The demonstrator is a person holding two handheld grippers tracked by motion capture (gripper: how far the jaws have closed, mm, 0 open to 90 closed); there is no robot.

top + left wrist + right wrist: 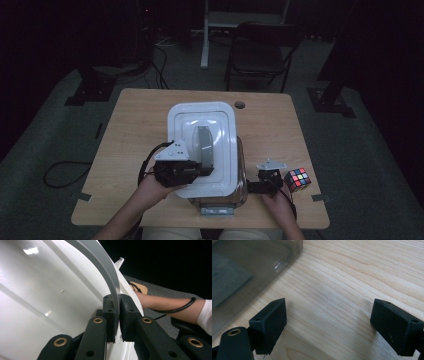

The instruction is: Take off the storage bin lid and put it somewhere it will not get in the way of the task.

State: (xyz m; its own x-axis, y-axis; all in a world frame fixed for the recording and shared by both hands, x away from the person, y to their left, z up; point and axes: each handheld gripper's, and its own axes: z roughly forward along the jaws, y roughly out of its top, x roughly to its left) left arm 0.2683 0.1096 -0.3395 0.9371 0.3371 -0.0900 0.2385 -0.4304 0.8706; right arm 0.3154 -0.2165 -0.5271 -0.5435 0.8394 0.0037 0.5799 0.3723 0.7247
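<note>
A white lid with a grey arched handle is held above a clear plastic bin on the wooden table. My left gripper is shut on the near end of the grey handle, seen up close in the left gripper view with the white lid behind and my left gripper pinching it. My right gripper hovers low by the bin's right side, open, nothing between its jaws. In the right gripper view my right gripper is over bare wood beside the clear bin.
A multicoloured puzzle cube sits on the table right of my right gripper. A round cable hole is near the table's far edge. A dark chair and a white frame leg stand beyond the table.
</note>
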